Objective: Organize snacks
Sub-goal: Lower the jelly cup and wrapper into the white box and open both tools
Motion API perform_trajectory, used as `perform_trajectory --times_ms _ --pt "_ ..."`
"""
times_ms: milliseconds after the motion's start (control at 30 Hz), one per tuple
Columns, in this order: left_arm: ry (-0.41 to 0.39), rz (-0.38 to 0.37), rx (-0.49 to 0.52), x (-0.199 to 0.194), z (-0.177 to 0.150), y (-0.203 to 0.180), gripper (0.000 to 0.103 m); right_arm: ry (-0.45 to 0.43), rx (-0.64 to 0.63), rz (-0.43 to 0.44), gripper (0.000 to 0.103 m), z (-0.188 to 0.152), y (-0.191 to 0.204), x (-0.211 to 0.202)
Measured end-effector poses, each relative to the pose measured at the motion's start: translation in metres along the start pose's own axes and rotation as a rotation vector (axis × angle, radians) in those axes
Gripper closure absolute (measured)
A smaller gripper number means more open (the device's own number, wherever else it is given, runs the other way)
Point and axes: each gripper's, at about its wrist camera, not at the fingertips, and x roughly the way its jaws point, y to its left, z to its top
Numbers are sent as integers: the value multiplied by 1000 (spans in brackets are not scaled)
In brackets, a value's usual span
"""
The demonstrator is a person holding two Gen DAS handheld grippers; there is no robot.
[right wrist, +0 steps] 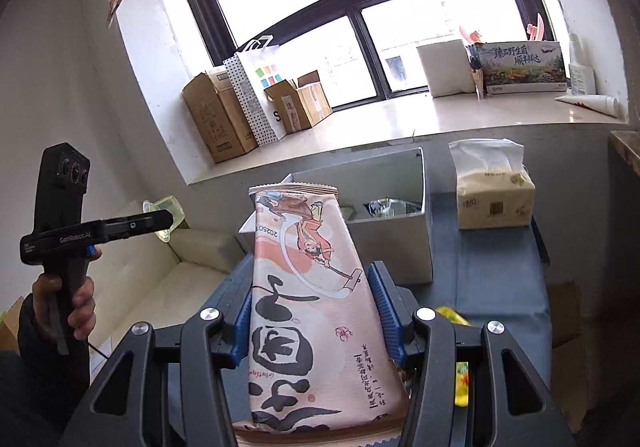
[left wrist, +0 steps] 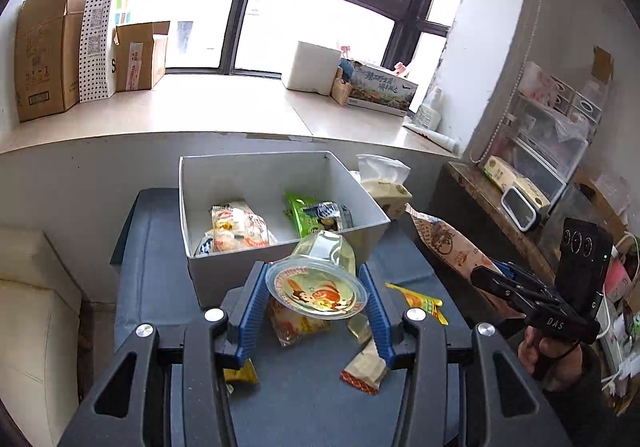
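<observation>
My left gripper [left wrist: 316, 287] is shut on a clear jelly cup [left wrist: 318, 279] with a cartoon lid, held above the dark table just in front of the white box [left wrist: 208, 267]. The box holds several snack packs [left wrist: 240, 227], one green [left wrist: 308, 213]. My right gripper [right wrist: 310, 287] is shut on a long pink snack bag [right wrist: 308, 295] with cartoon art, held upright near the box [right wrist: 400, 243]. In the left wrist view the right gripper [left wrist: 486, 279] and its bag [left wrist: 448, 243] show at the right. In the right wrist view the left gripper [right wrist: 170, 219] shows with the cup [right wrist: 166, 207].
Loose snacks lie on the dark table [left wrist: 160, 247]: a yellow packet [left wrist: 420, 299], a brown-ended bar [left wrist: 364, 367], a clear-wrapped pack [left wrist: 292, 323]. A tissue pack [right wrist: 494, 199] stands right of the box. Cardboard boxes [left wrist: 44, 55] sit on the windowsill. A cream sofa [left wrist: 32, 307] is left.
</observation>
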Motion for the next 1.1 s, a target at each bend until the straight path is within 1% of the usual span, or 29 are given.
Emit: perform_trajectory --times_ms 33,100,200,267,300,367,433,467,500,533,633,767,833,967,1100 --pt "-3 16 12 8 12 0 52 4 11 2 47 13 -2 13" --pt "-18 58 13 29 33 6 52 15 5 -40 47 36 -1 40" --pt "7 101 -12 74 58 26 52 37 8 -89 47 63 -2 85" --pt "46 142 -7 107 64 38 52 76 15 -94 47 76 -5 116" --pt "64 159 -9 120 66 45 52 90 4 -115 47 81 -5 129" --pt "84 171 -17 140 67 56 52 119 -15 -152 46 88 -3 153" --pt "92 185 -8 154 68 65 49 121 16 -143 45 92 -6 169" --pt "103 197 -6 161 69 69 45 132 33 -141 34 95 -8 176" --pt "109 217 -8 165 69 73 26 144 57 -133 9 96 -11 181" --pt "110 233 -13 166 68 76 0 141 85 -122 0 96 -14 183" --pt "90 213 -35 159 62 85 0 126 123 -98 0 94 -17 178" --pt "77 215 -36 146 60 85 0 106 97 -102 0 92 -14 163" --pt "71 215 -38 140 61 84 0 90 106 -96 0 92 -13 153" --pt "44 186 -38 116 60 77 0 49 104 -73 0 85 -6 123" --pt "10 154 -6 81 50 61 0 11 45 -66 0 74 6 86"
